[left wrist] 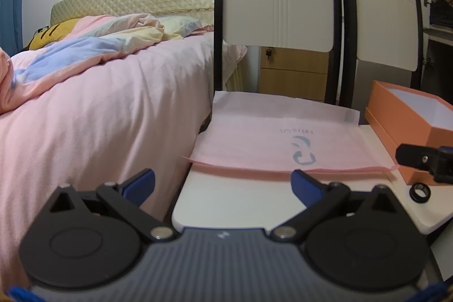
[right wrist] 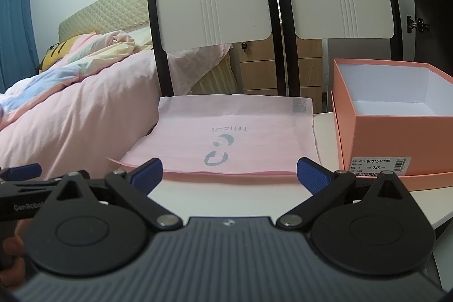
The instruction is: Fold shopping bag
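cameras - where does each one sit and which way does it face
Left wrist: rides the left gripper, angled slightly down over the white table at the pink bag; open jaws, right gripper's tip at the right edge.
Right wrist: rides the right gripper, facing the same bag and orange box; open jaws, left gripper and fingers at the left.
Shared: bag, box, bed, chair backs.

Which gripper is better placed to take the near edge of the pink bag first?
Probably the right gripper: the pink bag lies centred just beyond its open fingers. The left gripper sits further back.

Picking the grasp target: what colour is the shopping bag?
Pale pink with a grey-blue logo; the shopping bag shows best in the right wrist view.
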Demonstrator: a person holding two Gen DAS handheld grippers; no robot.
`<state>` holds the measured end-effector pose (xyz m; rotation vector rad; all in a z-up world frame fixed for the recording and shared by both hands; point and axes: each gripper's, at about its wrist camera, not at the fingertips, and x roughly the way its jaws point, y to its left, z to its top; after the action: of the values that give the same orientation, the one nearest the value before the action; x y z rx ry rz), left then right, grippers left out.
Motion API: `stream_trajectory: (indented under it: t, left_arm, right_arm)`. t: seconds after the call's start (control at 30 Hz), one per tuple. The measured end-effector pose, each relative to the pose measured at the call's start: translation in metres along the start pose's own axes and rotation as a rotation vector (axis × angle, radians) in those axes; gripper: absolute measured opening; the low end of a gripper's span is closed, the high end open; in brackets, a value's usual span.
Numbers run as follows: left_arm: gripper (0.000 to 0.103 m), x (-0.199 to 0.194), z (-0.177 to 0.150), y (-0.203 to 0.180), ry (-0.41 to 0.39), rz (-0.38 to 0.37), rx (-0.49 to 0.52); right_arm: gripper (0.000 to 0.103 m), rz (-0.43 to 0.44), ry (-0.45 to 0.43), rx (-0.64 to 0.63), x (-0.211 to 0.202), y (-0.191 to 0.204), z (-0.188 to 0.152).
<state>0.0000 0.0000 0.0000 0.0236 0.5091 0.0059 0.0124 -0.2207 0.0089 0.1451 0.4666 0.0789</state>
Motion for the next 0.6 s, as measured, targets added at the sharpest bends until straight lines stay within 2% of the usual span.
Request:
stream_trajectory:
  t: [0.6]
  left_arm:
    - [0.103, -0.0034, -0.0007, -0.0087, -0.013, -0.011, 0.03]
  right_arm:
    - [0.103, 0.004, 0.003, -0.002, -0.0044, -0.0024, 0.0043]
